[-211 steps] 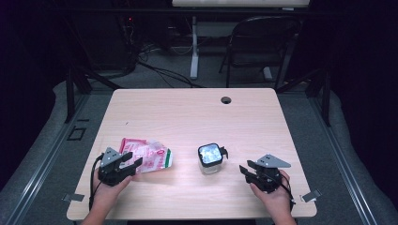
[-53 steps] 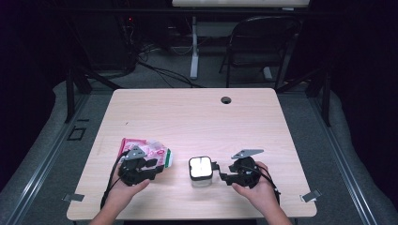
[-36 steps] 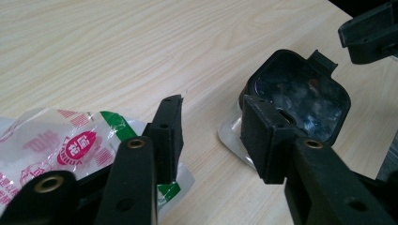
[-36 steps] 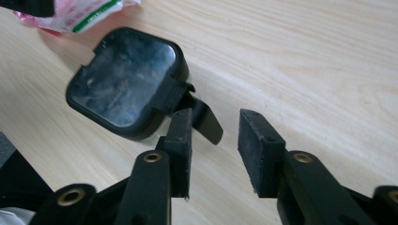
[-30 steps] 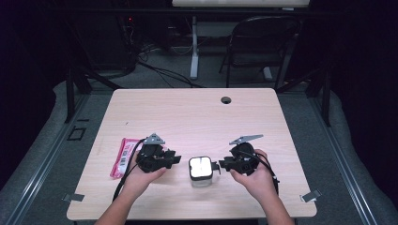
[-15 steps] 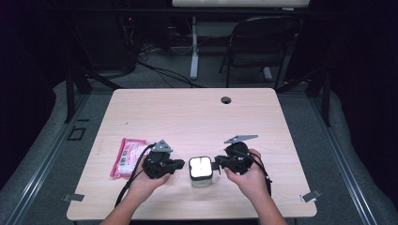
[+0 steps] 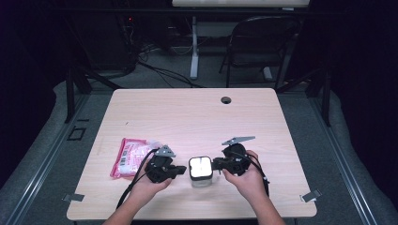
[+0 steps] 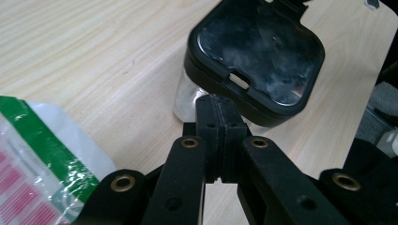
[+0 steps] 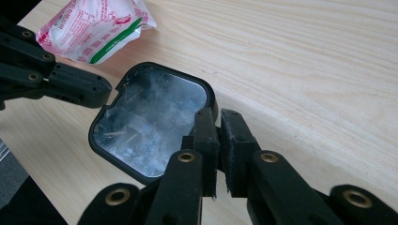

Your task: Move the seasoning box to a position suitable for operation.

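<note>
**Both grippers close in on the black-lidded jar**

A clear jar (image 7: 201,169) with a square black lid (image 8: 256,58) stands on the worktop (image 7: 197,117) near its front edge. The left gripper (image 7: 180,169) lies just to the jar's left, its tips at the jar's side below the lid; in the left gripper view its jaws are pressed together with nothing between them. The right gripper (image 7: 217,163) sits on the opposite side of the jar, at the lid's edge. In the right gripper view its jaws stand a narrow slit apart; whether they pinch the rim cannot be told.

A pink and white packet (image 7: 131,153) with a green stripe lies left of the jar, beyond the left gripper. Its printing is too blurred to read, and the lid carries no legible writing.

Half a second earlier the left gripper was farther from the jar; it has since edged up beside it. The jar, packet and right gripper have hardly shifted.
</note>
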